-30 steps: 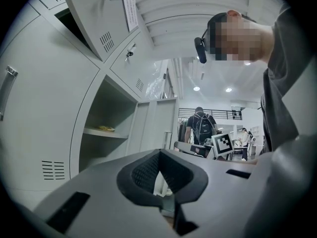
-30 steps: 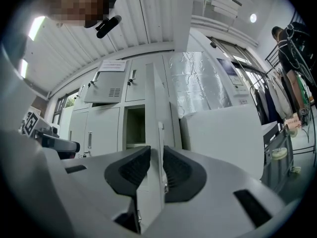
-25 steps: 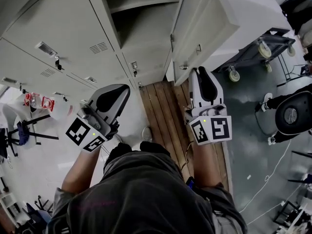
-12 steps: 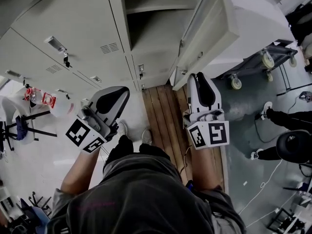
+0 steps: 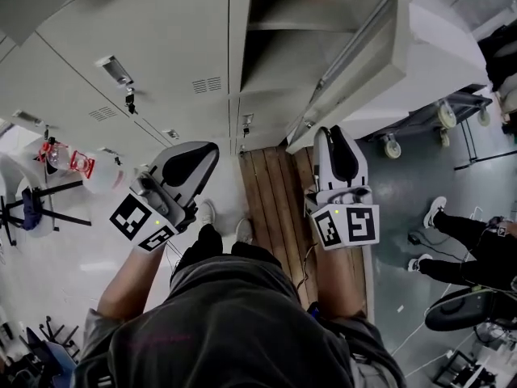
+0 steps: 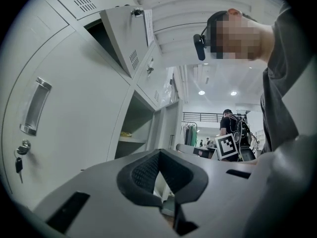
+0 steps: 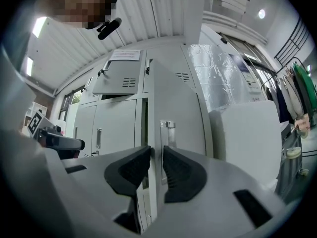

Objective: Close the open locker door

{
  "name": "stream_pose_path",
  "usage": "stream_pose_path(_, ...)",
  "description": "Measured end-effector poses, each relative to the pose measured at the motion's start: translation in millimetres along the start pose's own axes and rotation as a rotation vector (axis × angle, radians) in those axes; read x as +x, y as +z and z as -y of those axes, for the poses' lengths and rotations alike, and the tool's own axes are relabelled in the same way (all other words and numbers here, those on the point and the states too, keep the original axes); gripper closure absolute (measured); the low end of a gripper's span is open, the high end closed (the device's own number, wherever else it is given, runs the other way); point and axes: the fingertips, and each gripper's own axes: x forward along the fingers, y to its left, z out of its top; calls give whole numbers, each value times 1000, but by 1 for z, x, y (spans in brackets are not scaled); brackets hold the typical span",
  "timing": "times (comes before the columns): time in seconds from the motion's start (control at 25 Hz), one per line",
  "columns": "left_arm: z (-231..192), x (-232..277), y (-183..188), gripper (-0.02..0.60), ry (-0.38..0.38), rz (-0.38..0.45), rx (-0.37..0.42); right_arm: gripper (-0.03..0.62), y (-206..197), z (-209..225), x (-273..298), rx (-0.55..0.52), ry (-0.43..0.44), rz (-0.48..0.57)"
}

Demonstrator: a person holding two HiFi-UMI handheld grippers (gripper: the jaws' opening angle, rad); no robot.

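Slippage is the danger, since the open locker door [image 5: 363,55] juts out at far right, its thin edge facing the right gripper [image 5: 338,132] whose slightly parted, empty jaws may glance off it, while the left gripper [image 5: 208,147] hangs closed, empty.

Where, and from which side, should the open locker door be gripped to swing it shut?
Probably its free vertical edge, beside the handle, approached head-on with the right gripper, jaws straddling it. The open locker door is a thin upright sheet, so that edge fits between the jaws and likely gives the most leverage.
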Motion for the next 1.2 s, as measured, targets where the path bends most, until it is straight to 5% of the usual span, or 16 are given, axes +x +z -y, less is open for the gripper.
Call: stream_pose_path(1.2, -80, -44, 13, 568, 96, 15, -3, 511, -13, -55, 88, 3, 47, -2)
